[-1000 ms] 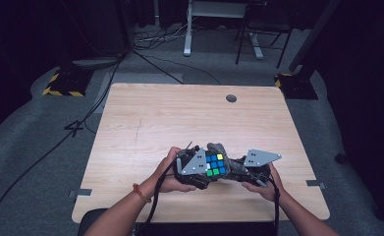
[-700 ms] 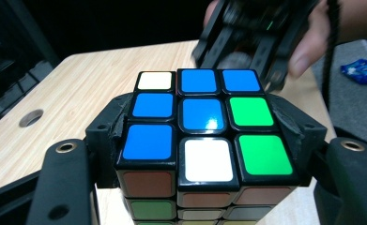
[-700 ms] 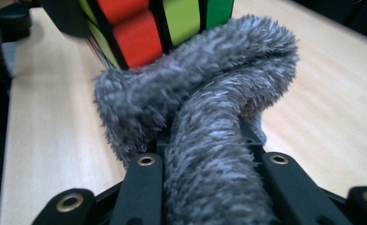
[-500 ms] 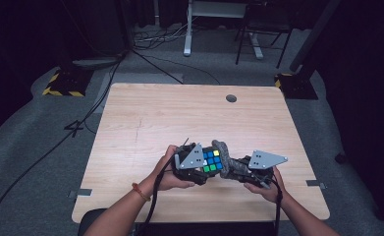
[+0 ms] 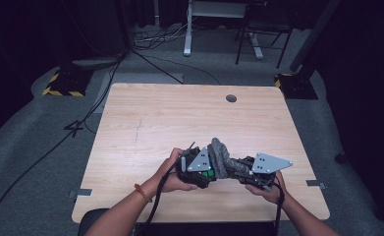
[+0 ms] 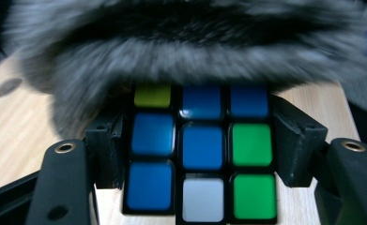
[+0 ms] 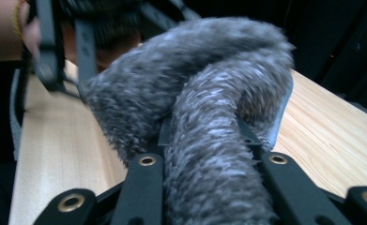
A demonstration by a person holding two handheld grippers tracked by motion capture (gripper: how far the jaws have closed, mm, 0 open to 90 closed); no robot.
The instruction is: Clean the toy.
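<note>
Rubik's cube (image 6: 201, 152), clamped between the left claw (image 6: 201, 187) jaws above the near middle of the bench (image 5: 155, 118). A grey furry cloth (image 5: 220, 158), pinched in the right claw (image 7: 209, 154), now drapes over the cube's top, which lay exposed a second ago: the covering or wiping step appears under way.

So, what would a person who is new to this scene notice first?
Probably the colour cube, mostly blue and green stickers, clamped between the left gripper's jaws near the front edge of the wooden table. Next, the grey furry cloth held by the right gripper, draped over the cube's far side.
</note>
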